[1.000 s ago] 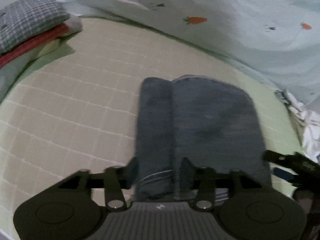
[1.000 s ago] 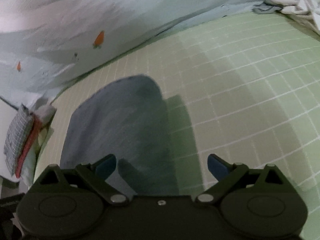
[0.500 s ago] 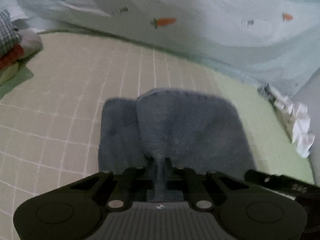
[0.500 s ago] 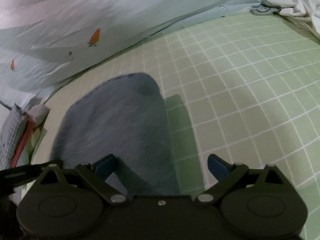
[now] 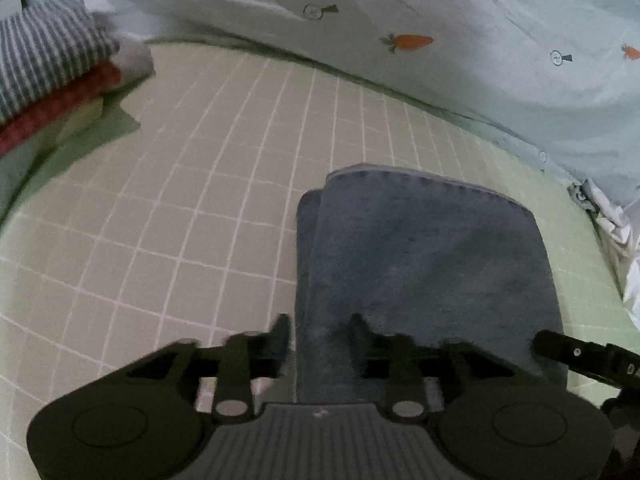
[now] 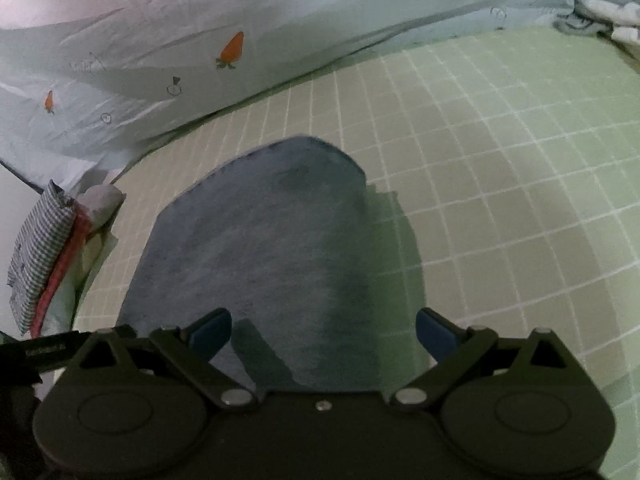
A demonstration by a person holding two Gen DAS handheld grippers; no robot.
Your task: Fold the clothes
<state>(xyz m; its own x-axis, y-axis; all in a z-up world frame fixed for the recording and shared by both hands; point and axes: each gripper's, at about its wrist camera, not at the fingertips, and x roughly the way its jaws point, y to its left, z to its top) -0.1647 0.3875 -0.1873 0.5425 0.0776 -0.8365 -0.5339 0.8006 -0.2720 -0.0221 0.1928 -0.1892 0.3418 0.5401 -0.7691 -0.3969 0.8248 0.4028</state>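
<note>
A folded blue-grey denim garment [image 5: 424, 256] lies flat on the green checked sheet [image 5: 192, 208]; it also shows in the right wrist view [image 6: 264, 248]. My left gripper [image 5: 320, 332] is partly open with its fingers on either side of the garment's near left fold, not pinching it. My right gripper [image 6: 324, 332] is wide open and empty over the garment's near right edge. Its tip shows in the left wrist view [image 5: 576, 354].
A stack of folded clothes [image 5: 48, 80], striped on top and red below, sits at the far left; it also shows in the right wrist view [image 6: 44, 252]. A pale carrot-print duvet [image 5: 400, 40] lies along the back. Crumpled white clothes [image 5: 616, 228] lie at the right.
My left gripper was shut on the garment's near edge half a second ago and has opened, letting the fold go. The right gripper stayed open over the right side.
</note>
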